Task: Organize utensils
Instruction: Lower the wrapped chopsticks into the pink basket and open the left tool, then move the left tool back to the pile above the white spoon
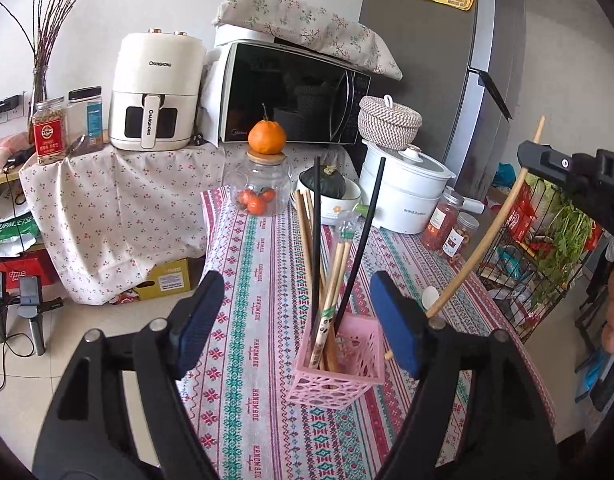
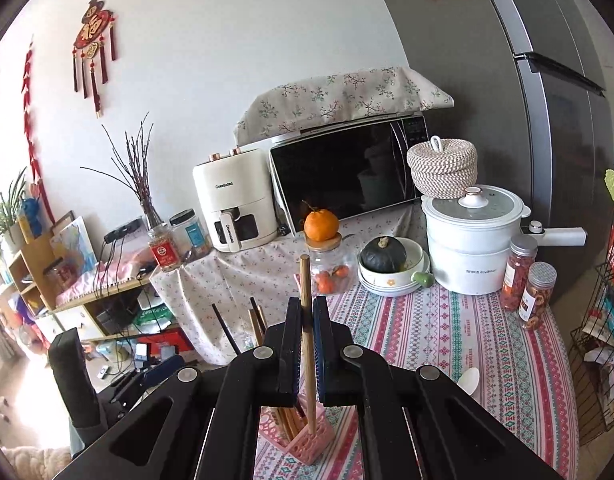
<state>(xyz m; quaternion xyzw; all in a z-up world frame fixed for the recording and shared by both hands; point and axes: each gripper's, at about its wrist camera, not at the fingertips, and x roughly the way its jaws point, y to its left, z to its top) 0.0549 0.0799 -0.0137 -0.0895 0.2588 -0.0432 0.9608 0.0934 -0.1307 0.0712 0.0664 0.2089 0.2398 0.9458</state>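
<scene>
A pink lattice basket [image 1: 347,364] stands on the patterned tablecloth [image 1: 259,280] and holds several wooden and black chopsticks [image 1: 327,264]. My left gripper [image 1: 295,320] is open, its blue pads on either side of the basket and short of it. My right gripper [image 2: 306,312] is shut on a single wooden chopstick [image 2: 307,344], whose lower tip is at the basket [image 2: 307,440]. In the left wrist view that chopstick [image 1: 483,240] slants down from the right gripper [image 1: 563,172] toward the basket.
A white spoon [image 2: 469,380] lies on the cloth right of the basket. Farther back stand a glass jar [image 1: 263,192] topped by an orange, a bowl with a squash [image 2: 387,260], a white pot [image 2: 471,240] and two jars [image 2: 531,288]. A wire rack [image 1: 539,248] is at the right.
</scene>
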